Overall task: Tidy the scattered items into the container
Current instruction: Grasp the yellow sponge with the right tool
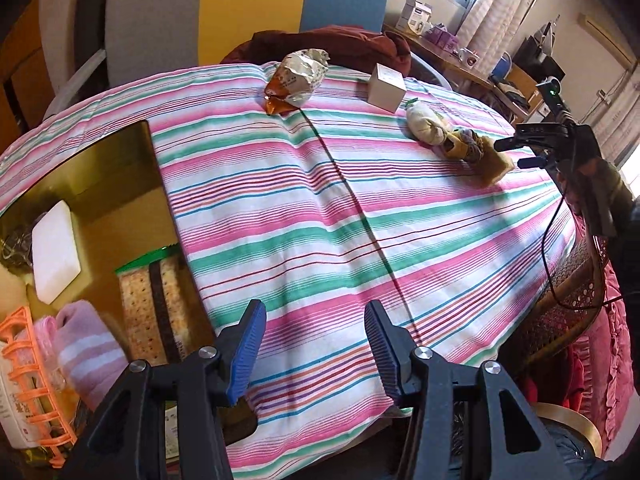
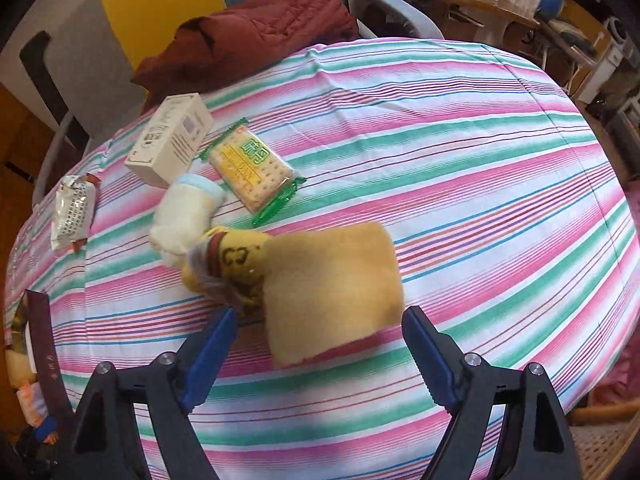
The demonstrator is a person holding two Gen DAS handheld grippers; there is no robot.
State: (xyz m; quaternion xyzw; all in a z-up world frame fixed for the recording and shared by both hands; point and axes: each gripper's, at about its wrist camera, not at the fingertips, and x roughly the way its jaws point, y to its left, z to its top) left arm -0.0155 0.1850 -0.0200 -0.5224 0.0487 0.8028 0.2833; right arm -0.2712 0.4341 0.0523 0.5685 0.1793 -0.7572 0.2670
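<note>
1. Step in hand: approach for pick-up. The right gripper (image 2: 316,344) hangs low over the striped tablecloth (image 2: 460,184) with its jaws spread wide and nothing between the pads; the tan sponge (image 2: 332,292) lies just ahead, partly between the blue fingertips (image 2: 424,340).
2. The left gripper (image 1: 316,344) is also wide open and empty, held beside the cardboard box (image 1: 132,208) (the container, at the table's left edge).
3. Box contents: a white block (image 1: 54,252), a cracker packet (image 1: 150,304), a pink striped cloth (image 1: 86,350) and an orange plastic rack (image 1: 34,380).
4. Items not yet stowed: the sponge, a yellow wrapped bundle (image 2: 230,270) touching it, a cream sock roll (image 2: 182,220), a second cracker pack (image 2: 252,170), a white carton (image 2: 170,140) and a foil snack bag (image 2: 72,210).
5. Next move, as judged: advance so the pads straddle the sponge's sides, close firmly (it looks soft and will compress), lift clear of the bundle, carry left to the box.
</note>
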